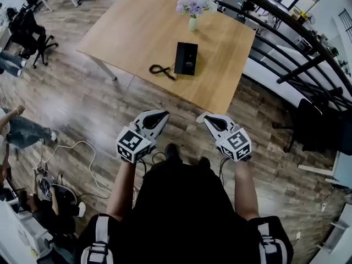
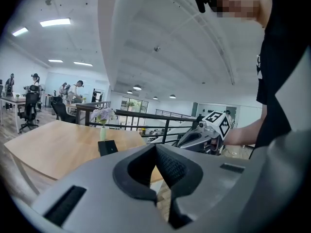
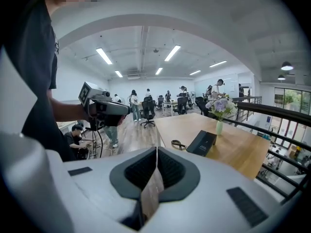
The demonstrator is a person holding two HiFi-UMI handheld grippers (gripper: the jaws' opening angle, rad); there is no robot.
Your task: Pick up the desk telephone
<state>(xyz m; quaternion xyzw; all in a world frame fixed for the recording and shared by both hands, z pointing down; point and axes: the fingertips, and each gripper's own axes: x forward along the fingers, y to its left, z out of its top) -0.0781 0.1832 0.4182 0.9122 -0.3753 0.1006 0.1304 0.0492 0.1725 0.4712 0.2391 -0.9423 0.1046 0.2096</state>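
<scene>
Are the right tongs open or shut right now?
Shut. In the right gripper view the right tongs have their dark ribbed pads meeting along one seam, nothing between them.

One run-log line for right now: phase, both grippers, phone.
phase: pre-grasp | left gripper: shut, empty | right gripper: shut, empty | both: short of table | desk telephone: flat on table, untouched, cord beside it

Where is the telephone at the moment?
In the head view the telephone lies near the middle of the wooden table, just this side of the flower vase, its cord curled at its left.
</scene>
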